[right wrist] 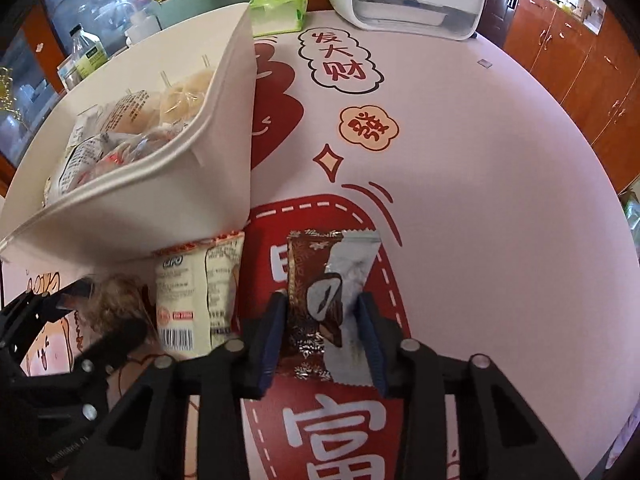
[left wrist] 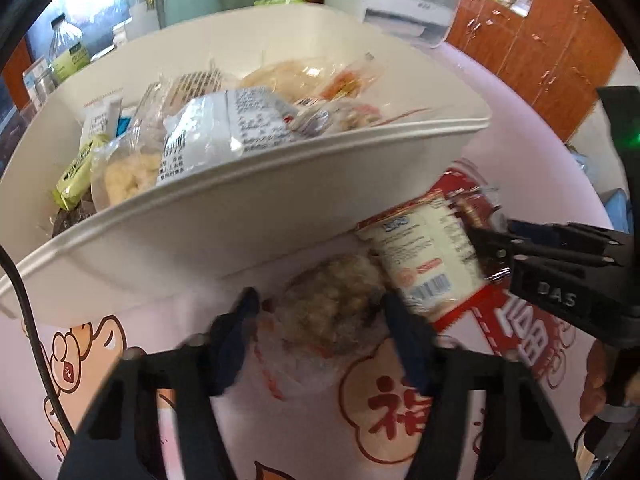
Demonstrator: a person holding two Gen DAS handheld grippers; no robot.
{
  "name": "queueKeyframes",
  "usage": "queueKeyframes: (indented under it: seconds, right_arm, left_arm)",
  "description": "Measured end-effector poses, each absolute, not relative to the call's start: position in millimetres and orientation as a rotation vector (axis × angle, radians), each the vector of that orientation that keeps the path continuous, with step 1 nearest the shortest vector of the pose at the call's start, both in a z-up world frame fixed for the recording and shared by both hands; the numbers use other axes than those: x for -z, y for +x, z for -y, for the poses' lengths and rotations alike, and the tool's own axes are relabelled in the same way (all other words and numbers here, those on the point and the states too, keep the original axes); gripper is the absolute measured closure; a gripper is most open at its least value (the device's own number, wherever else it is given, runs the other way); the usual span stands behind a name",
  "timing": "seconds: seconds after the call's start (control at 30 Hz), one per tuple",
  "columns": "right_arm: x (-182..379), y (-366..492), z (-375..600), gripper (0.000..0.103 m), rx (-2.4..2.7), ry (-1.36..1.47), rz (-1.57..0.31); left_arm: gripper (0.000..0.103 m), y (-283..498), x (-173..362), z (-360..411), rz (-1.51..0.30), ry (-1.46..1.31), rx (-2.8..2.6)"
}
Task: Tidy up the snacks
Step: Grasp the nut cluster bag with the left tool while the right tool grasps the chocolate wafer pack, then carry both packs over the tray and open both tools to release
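Done: we see the white bin (left wrist: pixel 280 216) on the tabletop (right wrist: pixel 480 184) already heaped with wrapped snacks.
Left: we count 3 packets outside it, all just beside its near wall.
Left gripper (left wrist: pixel 320 320): our jaws are closed on the crumbly clear-wrapped snack (left wrist: pixel 332 300).
Right gripper (right wrist: pixel 324 320): our jaws straddle the brown chocolate bar (right wrist: pixel 316 292); we judge the pads are pressing it.
Between them: the white LIPO packet (right wrist: pixel 196 292) lies untouched.
Progress: we judge the task is nearly finished.
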State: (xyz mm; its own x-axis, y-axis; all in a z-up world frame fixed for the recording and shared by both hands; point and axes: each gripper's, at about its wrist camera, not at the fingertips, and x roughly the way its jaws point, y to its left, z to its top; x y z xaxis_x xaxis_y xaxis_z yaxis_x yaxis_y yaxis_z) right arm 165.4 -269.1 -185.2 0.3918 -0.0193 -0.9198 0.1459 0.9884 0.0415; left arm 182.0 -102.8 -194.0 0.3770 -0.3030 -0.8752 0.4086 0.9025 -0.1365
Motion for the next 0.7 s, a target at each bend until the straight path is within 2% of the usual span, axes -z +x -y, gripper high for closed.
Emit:
queueKeyframes:
  seconds: [0.13,0.2,0.27,0.57,0.7]
  right_arm:
    - [184,158,274,0.071,0.096,0.15,-1.162]
    - [183,153,276,0.072,0.093,0.16,-1.164]
    - [183,147,277,0.072,0.09,0.17,-1.167]
    - [178,124,274,0.074,0.058,0.221,-1.158]
    - [162,115,272,0.074,0.039,0.232,-1.119]
  left_arm:
    - [0.063,173,190,98,-1.071,0.074,0.443]
    - [0.071,170,187,94,-1.067,0.041,0.439]
    - [0.074,168,183,92,-1.061,0.022,0.44]
    - [0.074,146,173,85,-1.065,-0.006,0.421]
    - [0.074,133,148,79,-1.019,-0.05,0.427]
